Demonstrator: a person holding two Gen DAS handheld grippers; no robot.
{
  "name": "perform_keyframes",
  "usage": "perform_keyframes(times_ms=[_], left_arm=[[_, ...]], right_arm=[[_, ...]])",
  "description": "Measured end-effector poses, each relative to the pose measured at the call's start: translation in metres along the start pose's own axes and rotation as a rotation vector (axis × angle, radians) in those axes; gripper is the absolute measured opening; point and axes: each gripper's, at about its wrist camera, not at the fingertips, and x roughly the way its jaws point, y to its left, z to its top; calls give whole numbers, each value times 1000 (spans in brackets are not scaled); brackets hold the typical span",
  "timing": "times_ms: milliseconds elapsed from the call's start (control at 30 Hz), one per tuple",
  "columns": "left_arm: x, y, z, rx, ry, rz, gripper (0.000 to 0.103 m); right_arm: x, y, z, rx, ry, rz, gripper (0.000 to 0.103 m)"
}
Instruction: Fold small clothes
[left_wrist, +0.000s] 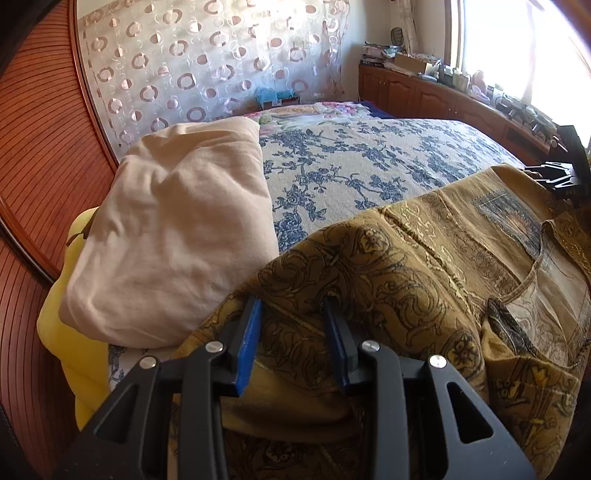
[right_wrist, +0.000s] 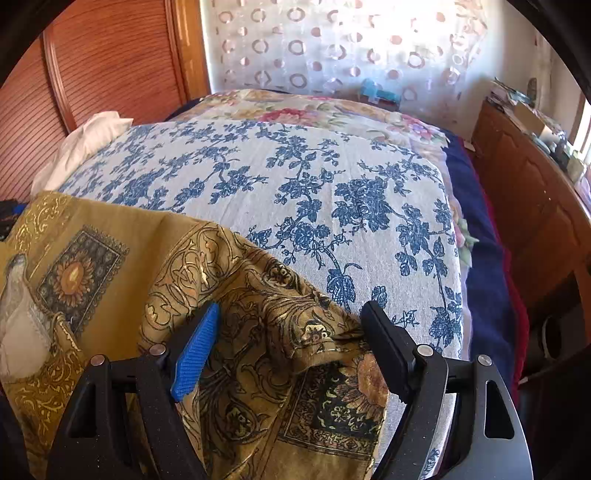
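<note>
A mustard-yellow garment (left_wrist: 424, 258) with dark scroll print and sunflower panels lies crumpled on the near part of the bed. My left gripper (left_wrist: 293, 314) is shut on a thick fold of it, and the cloth fills the gap between the blue pads (left_wrist: 251, 332). The right gripper (right_wrist: 291, 325) stands wide open over the garment's (right_wrist: 122, 258) right edge. A rumpled sleeve lies loose between its fingers, and neither pad presses on it. In the left wrist view the right gripper (left_wrist: 561, 177) shows at the far right edge.
The bed has a white cover with blue flowers (right_wrist: 295, 184), bare beyond the garment. A cream pillow (left_wrist: 177, 229) and a yellow one (left_wrist: 74, 332) lie at the left by the slatted wooden panel (left_wrist: 37, 147). A wooden cabinet (right_wrist: 524, 206) runs along the right side.
</note>
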Motion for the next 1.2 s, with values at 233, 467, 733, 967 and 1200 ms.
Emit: perform_keyframes(times_ms=[233,467,733,967,1200], left_arm=[[-19,15,-4,3,-30,71,33],[0,31,-7,-16,28,111,33],[-2,51,-15,-138,46,8,33],[-12,41,-23,-102,67,-14,6],[-66,23,-14,-104,-101,-20,0]], right_arm=[[1,-1,-2,2,-13,-3,81],[1,-1,-2,2,-13,-3,81],[0,-1,-2,-2,-15,-5,76],[-10,12,-4,-42,-4,89,7],[-44,38,-4,-122,-102,27,3]])
